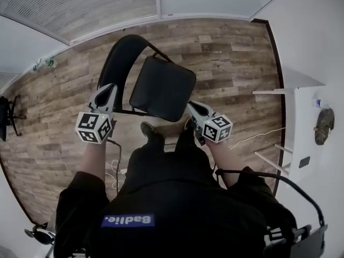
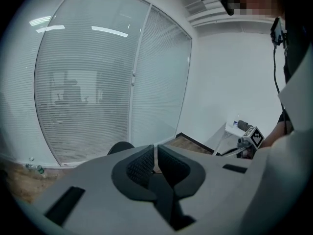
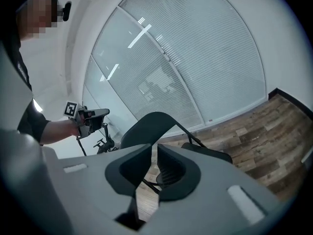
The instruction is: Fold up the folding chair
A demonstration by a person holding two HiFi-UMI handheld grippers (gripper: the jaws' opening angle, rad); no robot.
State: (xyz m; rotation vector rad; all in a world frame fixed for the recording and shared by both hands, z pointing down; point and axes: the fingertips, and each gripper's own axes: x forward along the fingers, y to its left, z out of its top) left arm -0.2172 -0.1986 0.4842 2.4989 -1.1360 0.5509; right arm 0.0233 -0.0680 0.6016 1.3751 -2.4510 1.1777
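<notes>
Head view, item one: folding chair (image 1: 161,87), black, standing fully unfolded on the wood-plank floor (image 1: 231,58) directly before the person's feet, seat level, backrest (image 1: 119,58) upright on the far side. Item two: left gripper (image 1: 109,89), jaws closed together with nothing between them, held just beside the chair's left frame near the seat's rear edge, apparently not touching it. Item three: right gripper (image 1: 192,107), jaws likewise drawn together and empty, held near the seat's front right corner, also apart from it. Step in hand, as judged: approach only; the fold is not yet begun. Next move calls for parting the jaws on both sides, taking the backrest or frame with one to steady the chair, and tipping the seat up toward the backrest with the other. Surroundings: white table (image 1: 301,98) at the right, well apart, bearing a dark object (image 1: 324,125); a pale cable (image 1: 263,136) trailing on the floor between table and chair; blinded glass panels (image 1: 97,4) beyond; dark equipment (image 1: 5,114) at the far left edge. Obstructions: the person's shoe (image 1: 150,130) sits close under the seat's front edge and may hinder the legs as they close; the cable lies clear of the chair.
</notes>
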